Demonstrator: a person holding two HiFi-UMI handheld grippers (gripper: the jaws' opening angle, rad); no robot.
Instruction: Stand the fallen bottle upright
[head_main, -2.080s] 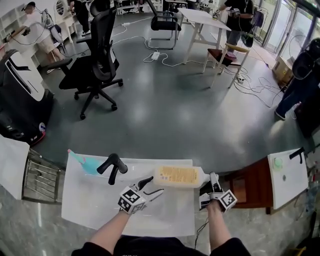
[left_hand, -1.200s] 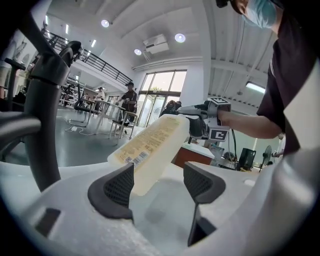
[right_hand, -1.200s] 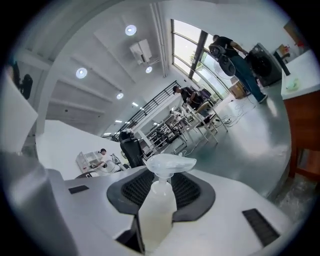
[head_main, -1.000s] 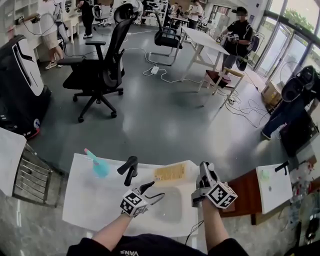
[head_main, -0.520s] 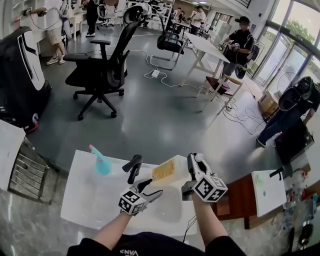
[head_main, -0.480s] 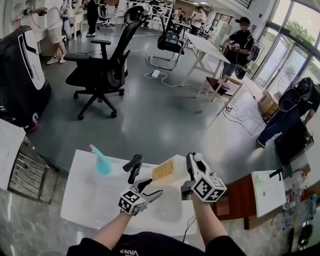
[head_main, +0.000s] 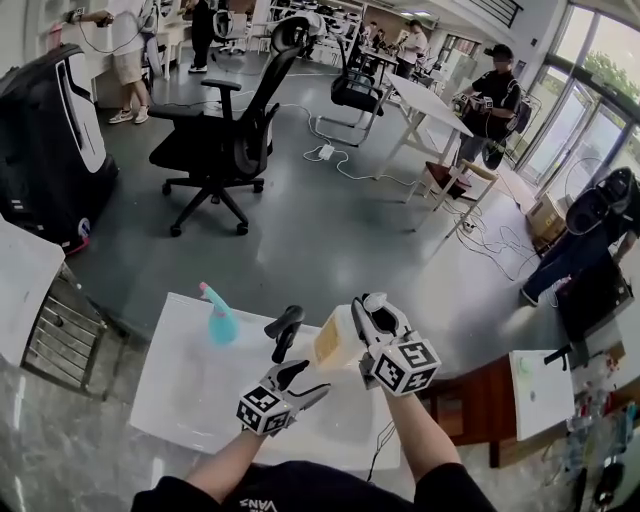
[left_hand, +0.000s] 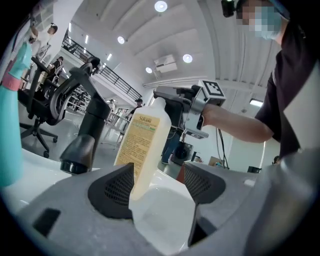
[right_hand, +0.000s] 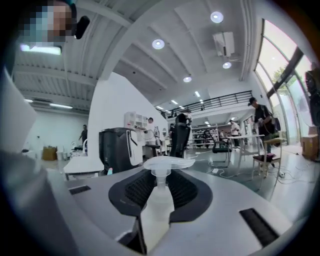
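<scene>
A pale yellow bottle (head_main: 335, 338) with a yellow label stands nearly upright, leaning a little, over the white table (head_main: 180, 390). My right gripper (head_main: 368, 312) is shut on its neck just under the cap. In the right gripper view the neck (right_hand: 159, 200) sits between the pads of the right gripper (right_hand: 157, 180). Those jaws have just closed a little tighter on it. My left gripper (head_main: 305, 380) is open, just in front of the bottle's base. In the left gripper view the bottle (left_hand: 142, 142) rises beyond the left gripper (left_hand: 157, 172), apart from its pads.
A teal spray bottle (head_main: 219, 318) and a black bent handle (head_main: 285, 328) stand on the table left of the bottle. A metal rack (head_main: 65, 330) is at the left, a wooden side table (head_main: 470, 400) at the right. Beyond are an office chair (head_main: 225, 130), a black machine (head_main: 45, 130) and several people.
The bottle lay flat on the table and has been tipped up to almost upright. My right gripper rolled and moved left and up with the neck. My left gripper shifted slightly.
</scene>
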